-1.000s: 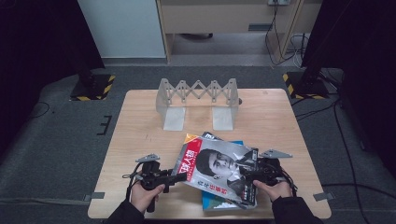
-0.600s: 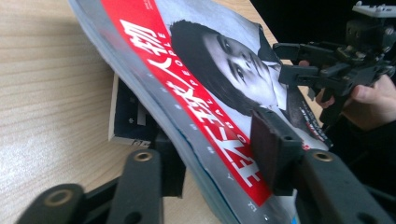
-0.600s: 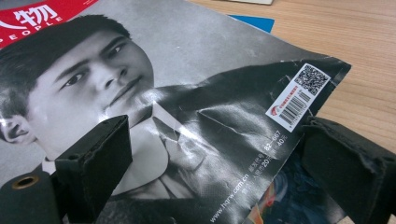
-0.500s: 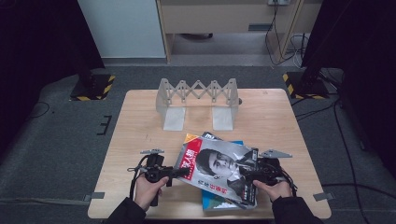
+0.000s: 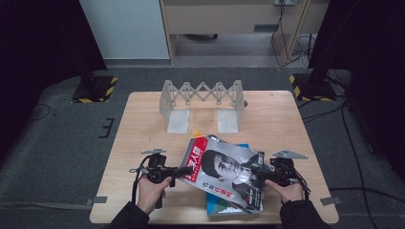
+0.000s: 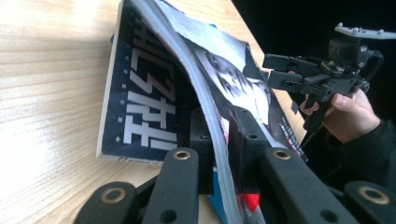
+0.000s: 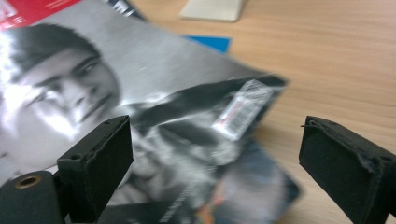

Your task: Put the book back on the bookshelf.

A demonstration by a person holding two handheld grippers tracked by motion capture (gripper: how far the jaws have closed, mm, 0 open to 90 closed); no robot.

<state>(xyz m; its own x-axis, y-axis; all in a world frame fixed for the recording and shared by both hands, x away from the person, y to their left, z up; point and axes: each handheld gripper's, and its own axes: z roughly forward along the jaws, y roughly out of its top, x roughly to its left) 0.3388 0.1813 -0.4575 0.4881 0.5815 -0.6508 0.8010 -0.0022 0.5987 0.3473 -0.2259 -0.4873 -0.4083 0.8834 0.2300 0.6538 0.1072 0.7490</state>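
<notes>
A glossy magazine (image 5: 224, 171) with a face on its cover and a red title band lies tilted on a stack of books at the table's near side. My left gripper (image 5: 184, 170) comes in level from the left. Its jaws have just been closing and now pinch the magazine's (image 6: 219, 79) left edge, lifting it off a dark blue book (image 6: 144, 102). My right gripper (image 5: 260, 172) is at the magazine's right corner, open, its pads wide apart over the cover (image 7: 93, 93) near a barcode label, touching nothing. The left gripper view shows the right gripper (image 6: 280, 70) farther off.
A grey accordion-style folding rack (image 5: 203, 98) stands at the far middle of the wooden table (image 5: 143, 124). A blue book (image 5: 224, 205) sticks out under the magazine near the front edge. Dark floor and stands with hazard stripes surround the table.
The left gripper's jaws have closed onto the magazine's left edge. Both hands have stayed about where they were, and the right gripper remains open.
</notes>
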